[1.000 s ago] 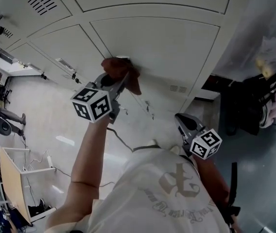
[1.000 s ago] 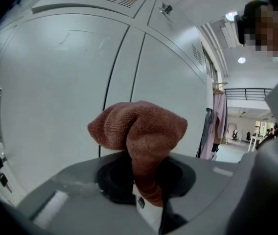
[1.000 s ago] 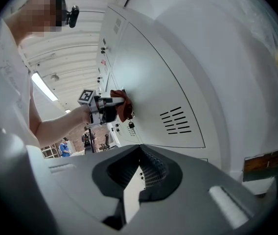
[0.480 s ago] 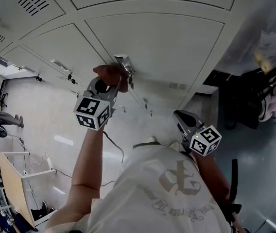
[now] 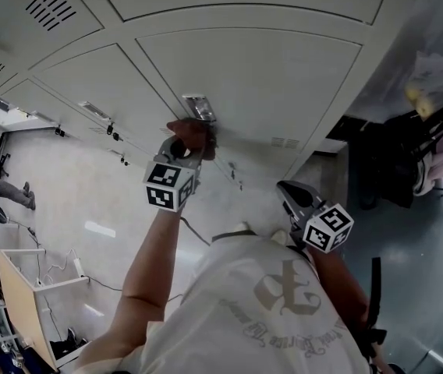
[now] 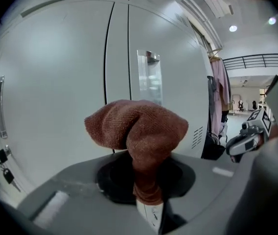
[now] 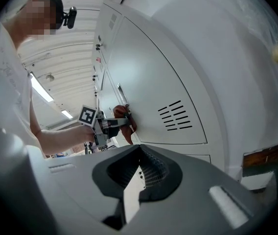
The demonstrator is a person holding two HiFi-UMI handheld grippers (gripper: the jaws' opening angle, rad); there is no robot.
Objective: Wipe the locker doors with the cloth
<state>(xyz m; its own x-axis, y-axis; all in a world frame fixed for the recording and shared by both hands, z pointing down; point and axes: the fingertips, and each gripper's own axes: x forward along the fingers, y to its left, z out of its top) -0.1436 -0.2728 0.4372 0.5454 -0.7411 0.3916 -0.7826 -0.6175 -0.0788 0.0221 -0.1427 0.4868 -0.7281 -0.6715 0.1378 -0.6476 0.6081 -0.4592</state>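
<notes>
Locker door [image 5: 253, 76] | left gripper [image 5: 189, 148] clamps cloth [image 5: 193, 133] | shifted right, below handle [image 5: 199, 107]

cloth [image 6: 131, 129] rough brown terry; locker doors [image 5: 245, 76] smooth painted metal, faint sheen.

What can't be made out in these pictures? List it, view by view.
- Whether the cloth touches the locker door: head view, the left gripper covers the spot; left gripper view, the bunched cloth hides the door behind it.
- Keys: left gripper view, too small and warped near the edge.
- Vent slots: head view, too small to count.
</notes>
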